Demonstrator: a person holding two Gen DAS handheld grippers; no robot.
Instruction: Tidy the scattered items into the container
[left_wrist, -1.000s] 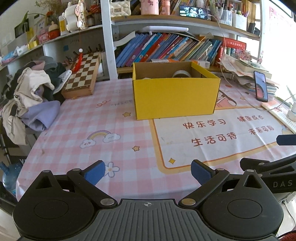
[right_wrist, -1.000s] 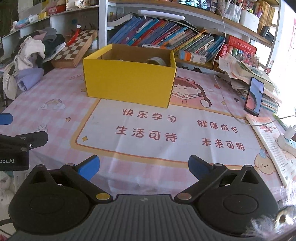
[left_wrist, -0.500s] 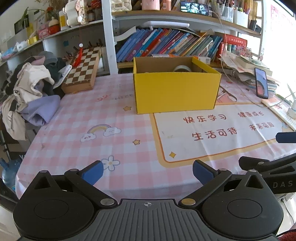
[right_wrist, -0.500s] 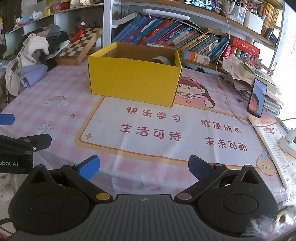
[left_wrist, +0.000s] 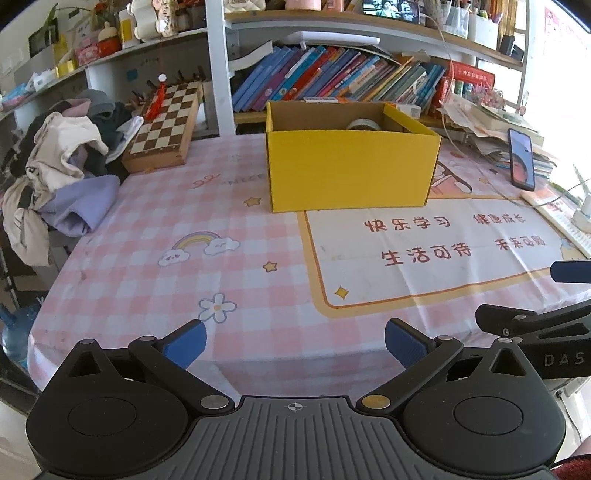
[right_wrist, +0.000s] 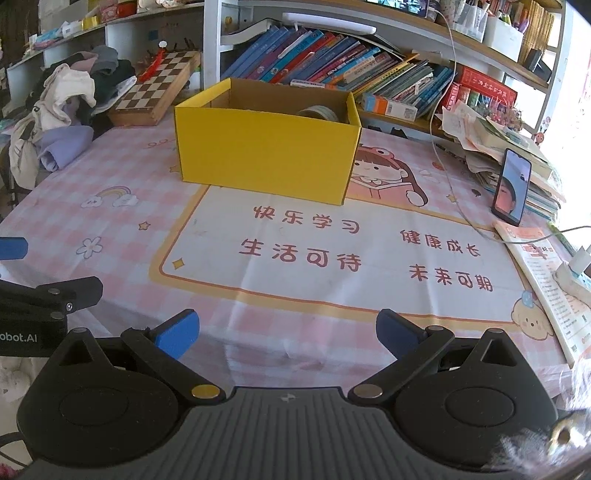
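A yellow cardboard box stands open-topped at the far middle of the pink checked tablecloth. A roll of tape shows inside it near the back right corner. My left gripper hangs open at the table's near edge with nothing between its blue pads. My right gripper is open and empty too, beside it on the right. Each gripper shows at the edge of the other's view.
A heap of clothes lies at the far left. A chessboard leans by the shelf. A phone stands propped at the right before stacked papers. A booklet and power strip lie at the right edge. Bookshelves close the back.
Both grippers have drawn back and risen slightly, so the box and table look further off. Both stay open and empty.
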